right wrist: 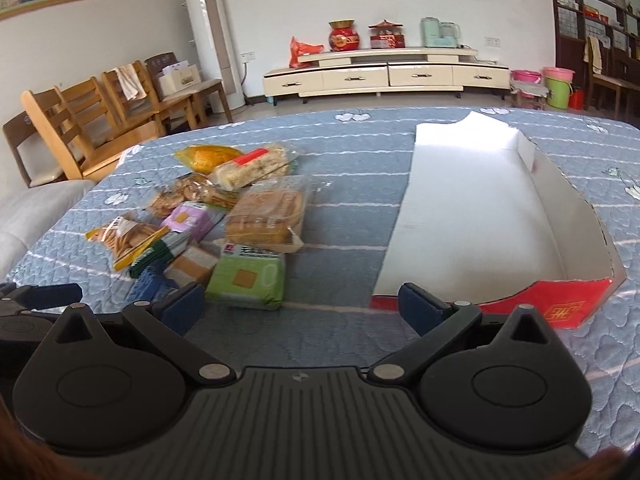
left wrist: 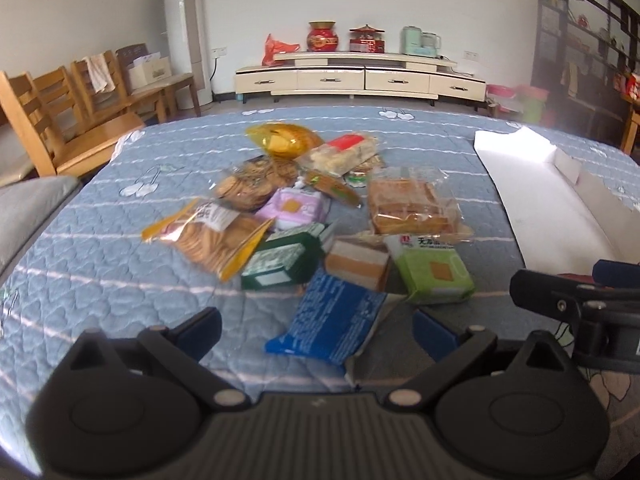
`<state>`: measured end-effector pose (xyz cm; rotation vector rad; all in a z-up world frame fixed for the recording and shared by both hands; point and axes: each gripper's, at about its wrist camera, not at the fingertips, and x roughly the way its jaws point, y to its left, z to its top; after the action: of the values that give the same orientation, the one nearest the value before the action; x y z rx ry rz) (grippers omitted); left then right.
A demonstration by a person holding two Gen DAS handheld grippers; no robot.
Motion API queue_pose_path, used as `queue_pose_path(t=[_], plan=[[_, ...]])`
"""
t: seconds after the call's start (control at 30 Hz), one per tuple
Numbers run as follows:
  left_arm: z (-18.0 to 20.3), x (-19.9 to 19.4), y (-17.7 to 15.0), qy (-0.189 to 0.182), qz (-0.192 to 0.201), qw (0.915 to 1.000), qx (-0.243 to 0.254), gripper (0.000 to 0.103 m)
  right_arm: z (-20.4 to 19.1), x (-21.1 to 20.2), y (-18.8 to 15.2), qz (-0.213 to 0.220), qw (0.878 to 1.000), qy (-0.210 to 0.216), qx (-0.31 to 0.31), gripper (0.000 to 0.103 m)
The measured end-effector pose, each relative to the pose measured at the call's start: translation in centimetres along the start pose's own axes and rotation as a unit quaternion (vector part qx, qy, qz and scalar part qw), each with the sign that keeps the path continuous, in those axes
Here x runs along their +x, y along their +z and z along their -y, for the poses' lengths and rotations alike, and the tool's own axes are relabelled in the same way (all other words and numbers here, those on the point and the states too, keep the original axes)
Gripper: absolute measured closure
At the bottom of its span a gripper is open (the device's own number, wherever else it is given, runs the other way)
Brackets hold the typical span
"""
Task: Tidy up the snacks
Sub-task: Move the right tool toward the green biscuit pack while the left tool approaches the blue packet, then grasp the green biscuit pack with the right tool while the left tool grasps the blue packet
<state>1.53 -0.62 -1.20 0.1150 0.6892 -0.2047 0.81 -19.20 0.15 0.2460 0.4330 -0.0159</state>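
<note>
The blue packet (left wrist: pixel 328 320) lay partly hidden under the left gripper (left wrist: pixel 316 334), its near end cut off by the gripper body; its print was too blurred to read. Its long axis ran away from the camera, tilted slightly rightward. The snack pile (right wrist: pixel 224 216) sat on the quilted bed (right wrist: pixel 340 208), left of the white box (right wrist: pixel 480 208). Both the left gripper and the right gripper (right wrist: pixel 302 308) hovered low with fingers (right wrist: pixel 420 312) spread wide, gripping nothing.
</note>
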Motion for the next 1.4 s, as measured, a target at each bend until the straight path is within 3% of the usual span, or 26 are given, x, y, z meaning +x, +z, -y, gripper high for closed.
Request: queue_pose_path(t=[0.27,0.37,0.43,0.53,0.87,1.17,1.2,1.23,1.4], plan=[[0.3,1.0,0.3,-0.007,-0.004,0.9999,0.006,0.009,0.0,0.6,-0.2,-0.012,1.0,-0.007,-0.002,0.0],[0.5,1.2,0.3,-0.013,-0.004,0.9999,0.009,0.027,-0.1,0.8,-0.2,-0.011,1.0,-0.008,-0.007,0.0],[0.5,1.3,0.2,-0.02,-0.005,0.9997,0.009,0.05,-0.2,0.9,-0.2,-0.011,1.0,-0.006,-0.011,0.0],[0.1,1.1,0.0,-0.025,0.001,0.9997,0.003,0.054,-0.5,1.1,-0.2,-0.01,1.0,-0.002,-0.021,0.0],[-2.7,-1.2,-1.1,0.002,0.012,0.9995,-0.028,0.055,-2.3,4.7,0.9,-0.047,0.997,0.044,-0.047,0.0],[-4.8,-1.6,-0.9,0.006,0.017,0.9978,-0.064,0.055,-4.2,9.0,0.0,-0.09,0.993,0.046,-0.053,0.0],[-4.8,-1.6,-0.8,0.006,0.018,0.9977,-0.065,0.055,-4.4,9.1,-0.2,-0.085,0.994,0.047,-0.053,0.002],[-4.8,-1.6,-0.8,0.006,0.019,0.9976,-0.067,0.055,-4.5,9.0,-0.4,-0.083,0.994,0.052,-0.055,0.03],[-4.7,-2.1,-0.5,0.005,0.029,0.9967,-0.076,0.055,-5.6,7.8,-1.8,-0.081,0.993,0.05,-0.073,0.037]])
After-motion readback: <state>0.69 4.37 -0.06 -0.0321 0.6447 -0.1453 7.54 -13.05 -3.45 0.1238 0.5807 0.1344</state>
